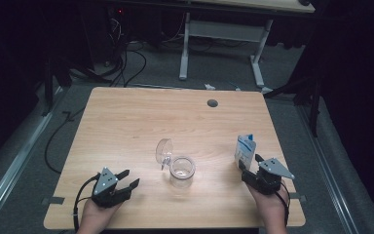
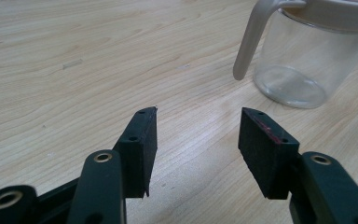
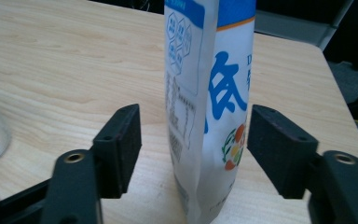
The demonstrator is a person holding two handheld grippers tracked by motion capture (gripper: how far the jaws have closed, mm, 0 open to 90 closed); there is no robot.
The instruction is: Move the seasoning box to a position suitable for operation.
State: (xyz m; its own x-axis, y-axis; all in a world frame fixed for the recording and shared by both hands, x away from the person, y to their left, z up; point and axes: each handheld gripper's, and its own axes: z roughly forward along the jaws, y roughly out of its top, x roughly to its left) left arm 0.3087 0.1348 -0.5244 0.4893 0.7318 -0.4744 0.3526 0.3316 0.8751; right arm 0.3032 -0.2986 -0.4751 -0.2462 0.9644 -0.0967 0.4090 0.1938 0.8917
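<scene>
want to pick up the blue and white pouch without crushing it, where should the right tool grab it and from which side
Grip the pouch across its flat printed faces, about mid-height, coming in level from the person's side as the right tool is now. It stands upright and thin, edge-on between the open jaws, so the pads would likely meet the broad faces squarely.

We see the table point(image 1: 126, 126) lit evenly from above while the room around it falls into near darkness, its far corners grainy. A pale sheen lies near the table's front edge beside the glass jar point(image 1: 182, 171). In the gripper views the near jaws are soft and blurred, the wood grain sharper.
</scene>
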